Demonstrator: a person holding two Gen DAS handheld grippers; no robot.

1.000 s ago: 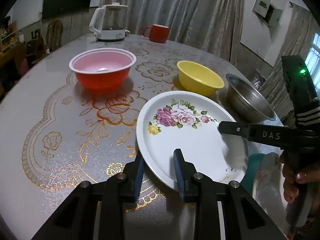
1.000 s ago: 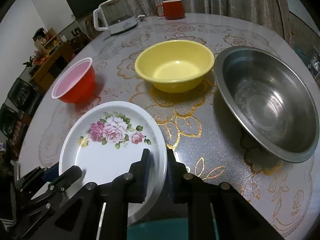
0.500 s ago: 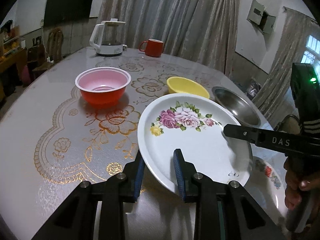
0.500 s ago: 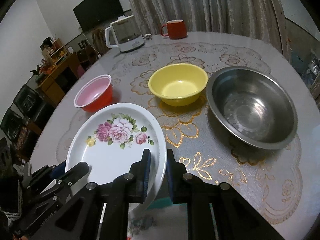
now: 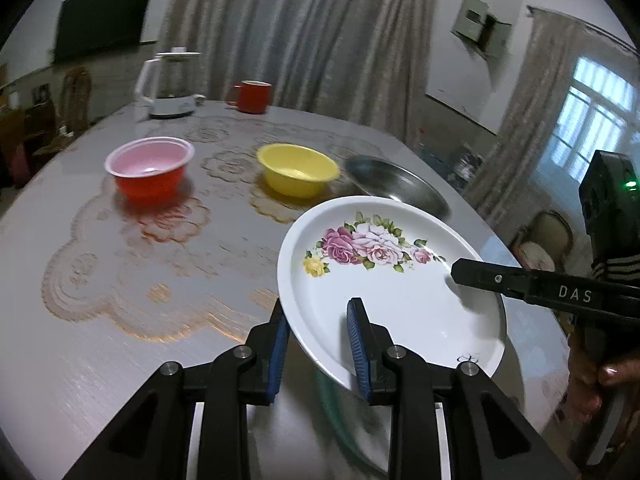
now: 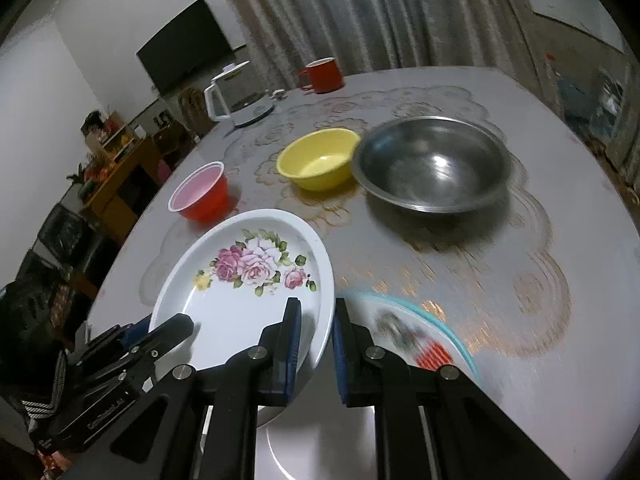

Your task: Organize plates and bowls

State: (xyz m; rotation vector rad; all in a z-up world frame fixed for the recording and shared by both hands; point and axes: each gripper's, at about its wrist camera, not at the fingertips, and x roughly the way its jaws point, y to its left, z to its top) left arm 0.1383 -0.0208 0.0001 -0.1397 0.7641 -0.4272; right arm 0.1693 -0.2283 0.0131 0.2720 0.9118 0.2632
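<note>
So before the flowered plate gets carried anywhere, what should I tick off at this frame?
1. Left tool straddles the flowered plate rim: ok.
2. Right tool straddles the opposite rim: ok.
3. Plate lifted off the table: ok, tilted, air beneath it.
4. Pads pressing firmly: cannot tell.
5. Teal-rimmed plate below left behind on the table: ok.
6. Steel bowl, yellow bowl and red bowl out of the way: ok, all stand apart farther back.
</note>
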